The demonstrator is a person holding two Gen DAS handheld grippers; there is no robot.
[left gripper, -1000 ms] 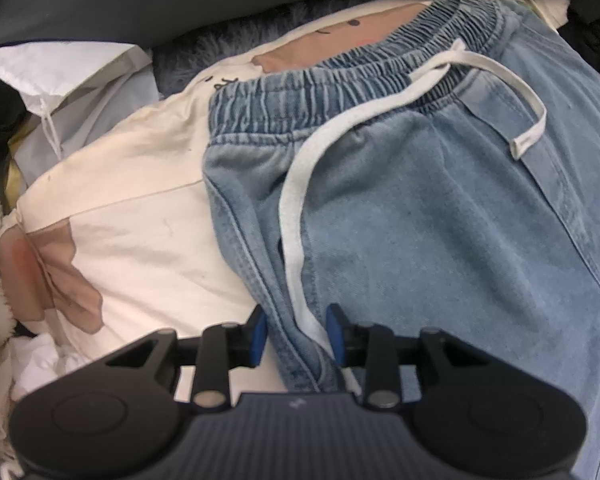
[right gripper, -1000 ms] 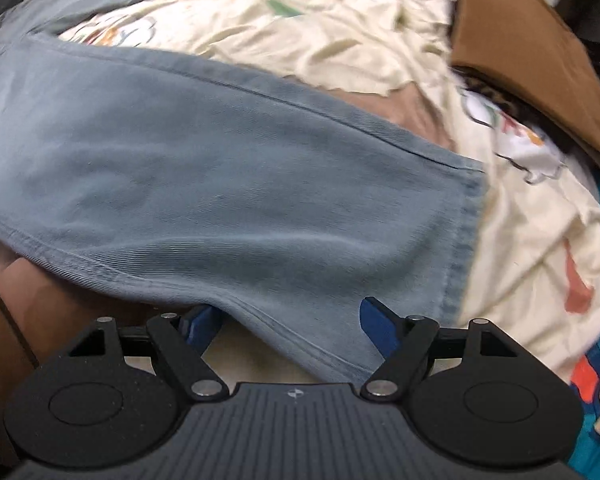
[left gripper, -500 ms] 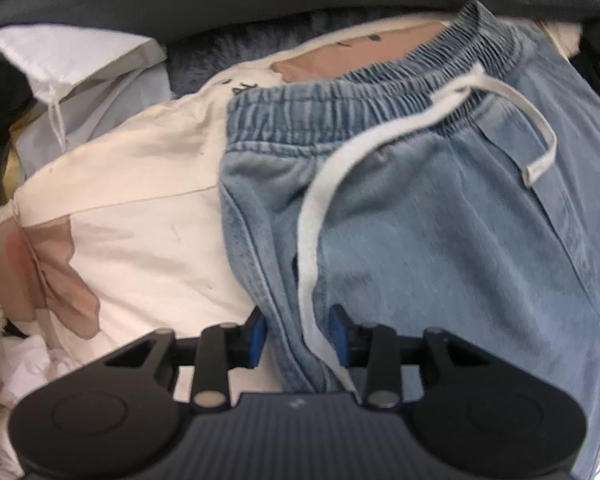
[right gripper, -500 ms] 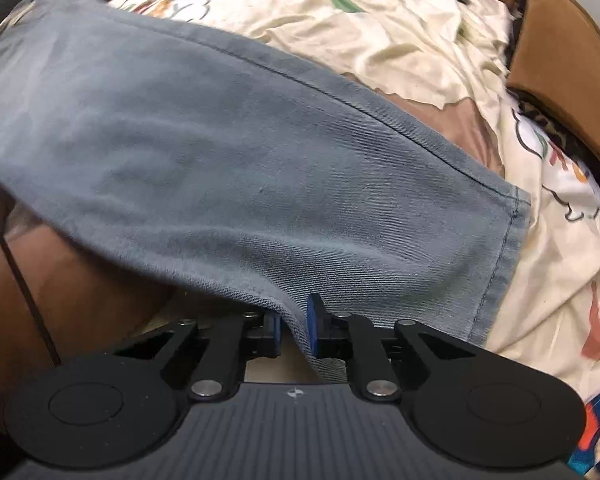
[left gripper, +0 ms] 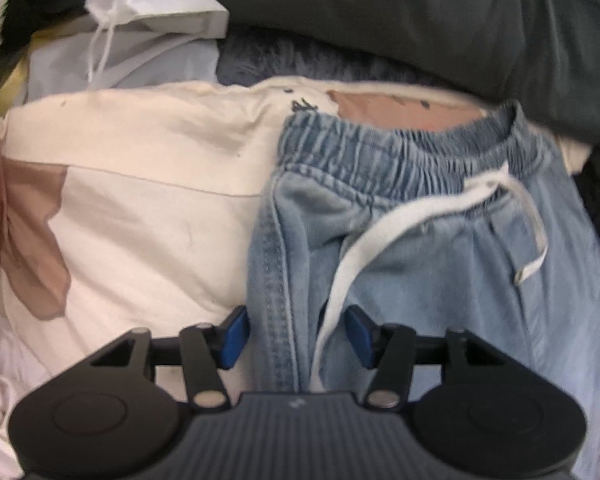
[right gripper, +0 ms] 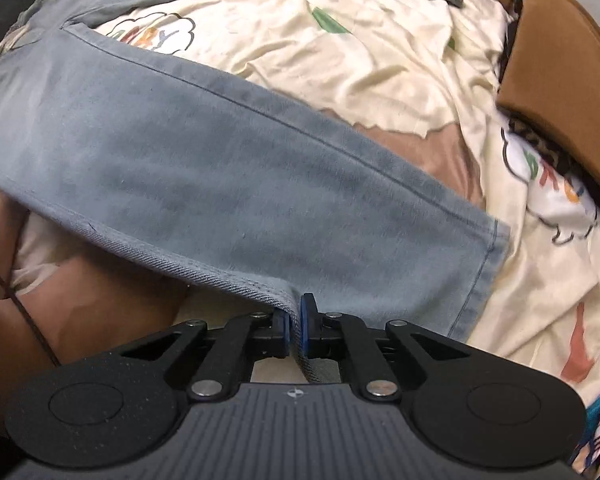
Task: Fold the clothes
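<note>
The light-blue denim trousers (left gripper: 440, 280) lay spread across the cream printed bedsheet (left gripper: 140, 216). The right gripper (right gripper: 295, 330) was clenched on a leg's side seam; the left gripper (left gripper: 296, 338) straddled the waist-side seam and white drawstring (left gripper: 384, 236), apparently unclamped. Lifting both evenly would keep the fold square.

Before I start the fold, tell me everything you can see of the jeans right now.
The jeans are light blue, soft washed denim with a gathered elastic waistband and a white flat drawstring trailing down the front. They lie on a cream printed sheet. The left gripper straddles the side seam below the waist, fingers apart, fabric and drawstring between them. In the right wrist view a leg runs to its stitched hem; the right gripper is shut on the leg's lower edge.
</note>
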